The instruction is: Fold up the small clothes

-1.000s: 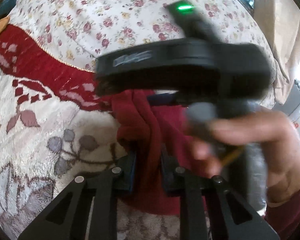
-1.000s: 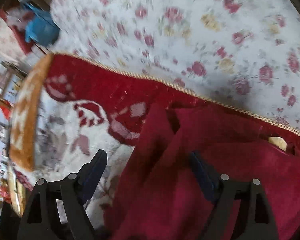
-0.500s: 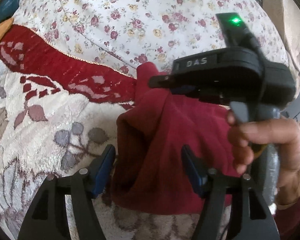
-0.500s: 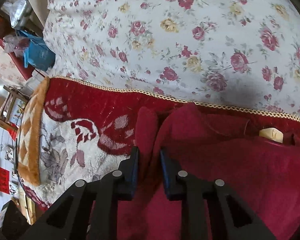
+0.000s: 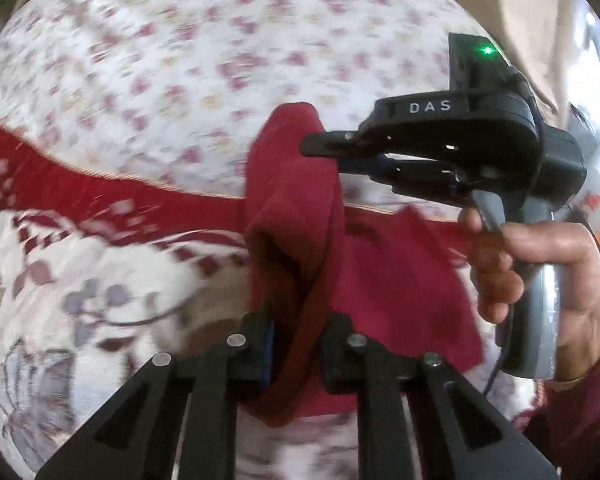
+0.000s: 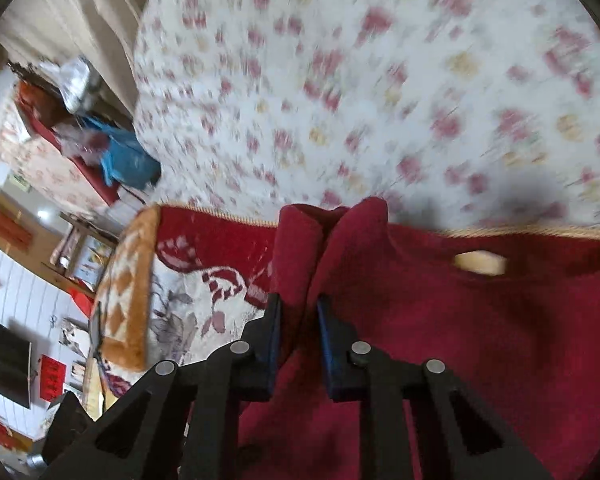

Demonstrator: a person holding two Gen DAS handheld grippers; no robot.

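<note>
A dark red small garment (image 5: pixel 292 184) lies on a bed, one edge pulled up into a standing fold. My left gripper (image 5: pixel 296 328) has that fold between its pads, its jaws closing and pressed on the cloth. In the left wrist view my right gripper (image 5: pixel 324 156), held by a person's hand (image 5: pixel 520 264), pinches the top of the same fold. From the right wrist, the right gripper (image 6: pixel 298 312) is closing on a ridge of the red garment (image 6: pixel 460 340), pads against the fabric. A pale label (image 6: pixel 480 263) shows at the neck.
Under the garment lies a plush blanket with a red border (image 5: pixel 100 192) and grey leaf pattern. Beyond it is a floral sheet (image 5: pixel 180 60). A blue bag (image 6: pixel 128 160) and clutter sit past the bed's left edge; a curtain hangs at the back.
The left gripper opened, then closed again on a fold of the garment. The right gripper went from wide open to closed on the cloth. Both rose, pulling the fold up.
</note>
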